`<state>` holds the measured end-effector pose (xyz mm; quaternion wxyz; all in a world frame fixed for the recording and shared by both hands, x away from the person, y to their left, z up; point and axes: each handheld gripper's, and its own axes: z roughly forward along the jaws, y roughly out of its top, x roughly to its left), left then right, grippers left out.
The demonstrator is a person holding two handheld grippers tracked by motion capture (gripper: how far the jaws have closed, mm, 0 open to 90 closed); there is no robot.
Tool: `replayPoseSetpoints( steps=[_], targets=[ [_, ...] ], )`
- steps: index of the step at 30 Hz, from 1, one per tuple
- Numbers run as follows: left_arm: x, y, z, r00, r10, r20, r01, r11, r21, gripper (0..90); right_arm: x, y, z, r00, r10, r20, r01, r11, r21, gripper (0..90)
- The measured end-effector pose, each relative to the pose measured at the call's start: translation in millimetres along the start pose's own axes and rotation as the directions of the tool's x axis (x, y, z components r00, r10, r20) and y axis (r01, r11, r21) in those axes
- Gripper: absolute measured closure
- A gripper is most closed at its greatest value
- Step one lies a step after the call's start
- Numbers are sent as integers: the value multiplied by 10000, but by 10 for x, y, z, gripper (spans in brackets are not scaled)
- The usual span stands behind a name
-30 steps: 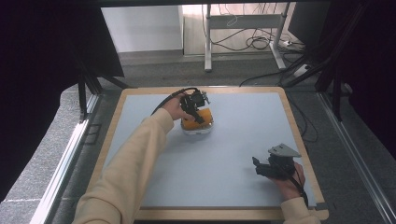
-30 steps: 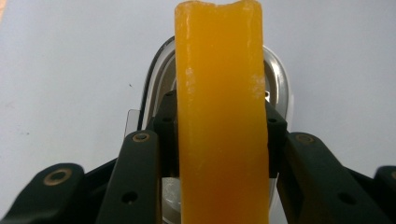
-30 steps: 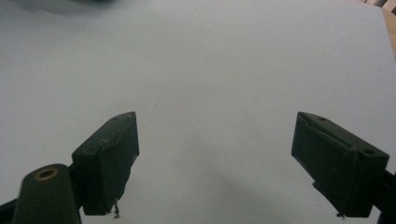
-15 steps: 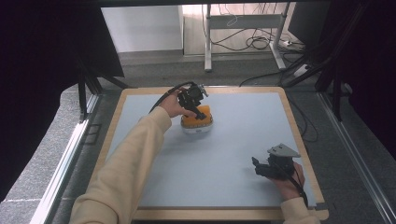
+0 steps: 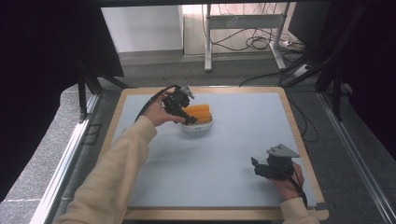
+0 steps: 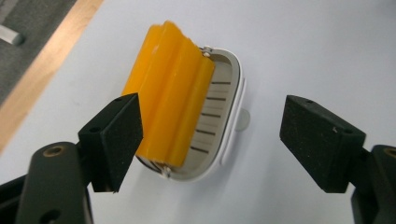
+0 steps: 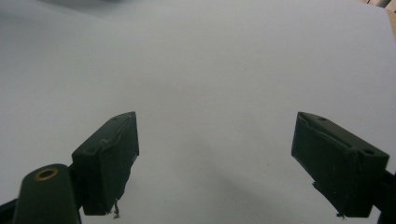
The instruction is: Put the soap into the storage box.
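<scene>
Upper centre, the left gripper had just spread wide, leaving the orange block in its white dish; the right gripper gaped empty, lower right.

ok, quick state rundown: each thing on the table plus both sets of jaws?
orange block: lying tilted in the white tray, nothing gripping it.
white tray: flat on the table mat, block overhanging one rim.
left gripper: jaws have just been opening, now wide, nothing pressed between them.
right gripper: jaws open, empty, over bare mat.
table mat: flat.
</scene>
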<state>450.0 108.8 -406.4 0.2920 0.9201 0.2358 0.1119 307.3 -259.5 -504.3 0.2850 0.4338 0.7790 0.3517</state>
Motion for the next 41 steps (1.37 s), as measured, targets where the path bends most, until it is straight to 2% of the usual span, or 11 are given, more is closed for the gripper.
replayPoseSetpoints(
  steps=[5,11,13,16,17,23,27,30,32,38,41],
  targets=[
    [-167,-254,-181,9988,-464,-146,456,9977,-509,186,18,4,0,10000,-18,-5,18,10000,-4,155],
    [-429,-597,-273,9952,-951,-227,933,9931,-708,170,25,6,-7,10000,8,-10,-8,10000,0,155],
    [-513,-732,-273,9904,-1372,-183,1349,9866,-923,168,30,6,-10,10000,-8,-10,8,10000,-25,155],
    [-578,-949,-271,9844,-1693,-488,1641,9818,-957,168,35,8,-9,10000,-29,-33,29,10000,2,155],
    [-595,-1045,-271,9787,-1974,-560,1910,9762,-1026,168,36,8,-8,10000,-47,-28,47,10000,4,155],
    [-701,-1408,-231,9645,-2529,-764,2456,9648,-939,172,41,6,-6,10000,-40,-29,40,10000,-1,155],
    [-753,-1601,-213,9506,-3066,-487,2992,9467,-1189,171,40,5,-5,10000,-22,-15,22,10000,7,155],
    [-773,-1692,-184,9483,-3105,-652,3040,9481,-931,177,41,8,-10,10000,-56,-11,56,10000,-9,155],
    [-771,-1730,-182,9418,-3307,-603,3237,9406,-1029,180,39,10,-10,10000,-71,-4,71,10000,-23,155],
    [-779,-1728,-176,9437,-3181,-913,3087,9455,-1036,181,28,14,-20,10000,-68,15,68,9999,-138,155],
    [-771,-1732,-209,9415,-3259,-854,3143,9410,-1256,181,21,16,-26,10000,-62,-2,62,9997,-220,155]
  ],
)
